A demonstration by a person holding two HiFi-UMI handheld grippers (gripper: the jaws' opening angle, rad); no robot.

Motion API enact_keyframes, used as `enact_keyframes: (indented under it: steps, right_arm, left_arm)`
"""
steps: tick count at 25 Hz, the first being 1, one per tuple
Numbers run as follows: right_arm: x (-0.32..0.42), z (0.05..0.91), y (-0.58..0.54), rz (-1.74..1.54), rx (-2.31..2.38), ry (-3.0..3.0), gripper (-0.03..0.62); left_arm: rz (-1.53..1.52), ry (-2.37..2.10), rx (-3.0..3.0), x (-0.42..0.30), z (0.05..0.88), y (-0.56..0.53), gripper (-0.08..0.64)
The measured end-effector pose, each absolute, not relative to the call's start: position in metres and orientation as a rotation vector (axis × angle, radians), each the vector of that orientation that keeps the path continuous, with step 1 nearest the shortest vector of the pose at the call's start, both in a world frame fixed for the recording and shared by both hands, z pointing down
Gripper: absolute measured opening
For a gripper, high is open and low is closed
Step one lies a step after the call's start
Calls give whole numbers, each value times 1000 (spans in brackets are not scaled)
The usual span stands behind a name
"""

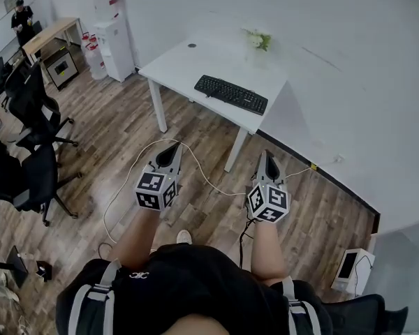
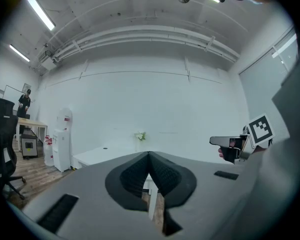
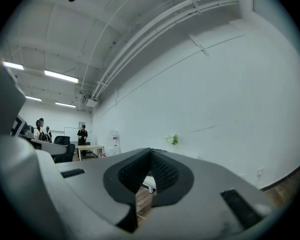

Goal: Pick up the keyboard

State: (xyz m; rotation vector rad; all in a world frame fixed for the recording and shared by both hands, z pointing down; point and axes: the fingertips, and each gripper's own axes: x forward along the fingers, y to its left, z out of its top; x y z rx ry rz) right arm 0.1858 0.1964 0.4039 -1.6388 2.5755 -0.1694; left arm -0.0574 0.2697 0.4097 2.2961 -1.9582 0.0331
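Note:
A black keyboard (image 1: 231,93) lies on a white table (image 1: 181,65) ahead of me, near its right front edge. Both grippers hang in the air over the wooden floor, well short of the table. My left gripper (image 1: 174,148) is shut with nothing in it, and it points toward the table. My right gripper (image 1: 268,157) is also shut and empty, level, to the right of the left one. In the left gripper view the jaws (image 2: 149,156) meet in front of the table, and the right gripper (image 2: 238,146) shows at the right. The right gripper view shows its own tips (image 3: 151,153) closed.
A vase of flowers (image 1: 258,42) stands at the table's back. A water dispenser (image 1: 114,30) stands left of the table. Black office chairs (image 1: 28,138) crowd the left side. A white cable (image 1: 195,166) runs across the floor. A person (image 1: 21,19) stands far back left.

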Motion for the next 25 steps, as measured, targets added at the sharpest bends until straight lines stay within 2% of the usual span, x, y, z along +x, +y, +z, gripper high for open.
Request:
enact_keyframes:
  steps: [25]
  right_arm:
    - [116,415,143,-222,-1687,2538,5]
  left_arm:
    - [44,-1830,2418,-110,425,201,0]
